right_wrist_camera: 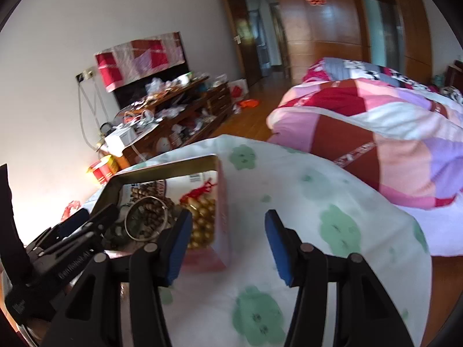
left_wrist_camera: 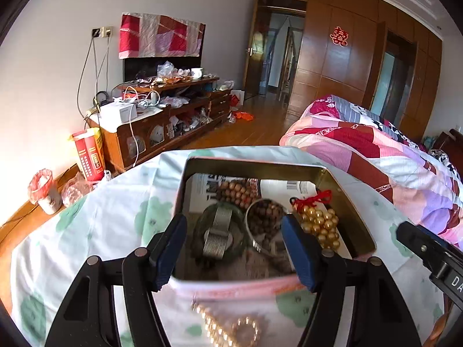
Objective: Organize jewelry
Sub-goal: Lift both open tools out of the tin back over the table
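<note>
My left hand-held gripper (left_wrist_camera: 234, 248) hangs open and empty over the rectangular pink metal tin (left_wrist_camera: 344, 202) holding watch, bangle and gold beads. My right hand-held gripper (right_wrist_camera: 228, 245) stands open, empty, beside that tin on the green-flowered white cloth (right_wrist_camera: 332, 202).

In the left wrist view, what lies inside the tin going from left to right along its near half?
Inside the tin: mesh-band watch lying on a green bangle → silver bangle ringing dark wooden beads → gold bead cluster with a red knot.
</note>
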A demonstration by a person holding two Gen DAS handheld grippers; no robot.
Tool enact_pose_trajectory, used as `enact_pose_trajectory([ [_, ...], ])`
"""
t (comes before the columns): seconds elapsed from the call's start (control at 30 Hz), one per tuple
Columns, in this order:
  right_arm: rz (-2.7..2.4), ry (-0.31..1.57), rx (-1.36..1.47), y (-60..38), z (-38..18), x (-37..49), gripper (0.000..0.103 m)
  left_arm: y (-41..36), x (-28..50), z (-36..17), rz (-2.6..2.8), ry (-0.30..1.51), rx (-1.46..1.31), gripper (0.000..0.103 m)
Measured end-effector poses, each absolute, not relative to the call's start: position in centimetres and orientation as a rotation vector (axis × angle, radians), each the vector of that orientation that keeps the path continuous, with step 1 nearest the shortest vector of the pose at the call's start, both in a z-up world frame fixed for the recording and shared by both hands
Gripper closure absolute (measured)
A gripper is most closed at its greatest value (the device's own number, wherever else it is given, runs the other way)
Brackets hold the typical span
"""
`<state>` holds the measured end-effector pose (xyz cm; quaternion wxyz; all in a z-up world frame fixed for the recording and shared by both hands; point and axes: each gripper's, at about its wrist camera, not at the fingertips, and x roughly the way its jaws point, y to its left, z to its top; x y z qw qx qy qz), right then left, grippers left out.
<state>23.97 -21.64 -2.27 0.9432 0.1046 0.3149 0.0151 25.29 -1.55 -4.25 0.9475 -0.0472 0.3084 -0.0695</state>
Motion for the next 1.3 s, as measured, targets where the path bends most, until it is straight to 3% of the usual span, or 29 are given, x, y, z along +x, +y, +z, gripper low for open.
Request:
enact_pose_trajectory([
  [1.07, 0.009, 0.649, 0.225, -19.9, -3.8, 14.7, 0.045, -0.3, 16.0, -5.1, -0.093, 0.648, -0.002, 0.035],
  [1.3, 0.017, 0.663, 0.233, -19.9, -4.2, 13.8, 0.041, -0.6, 14.8, -5.2, -0.085, 0.652, 0.042, 0.035],
])
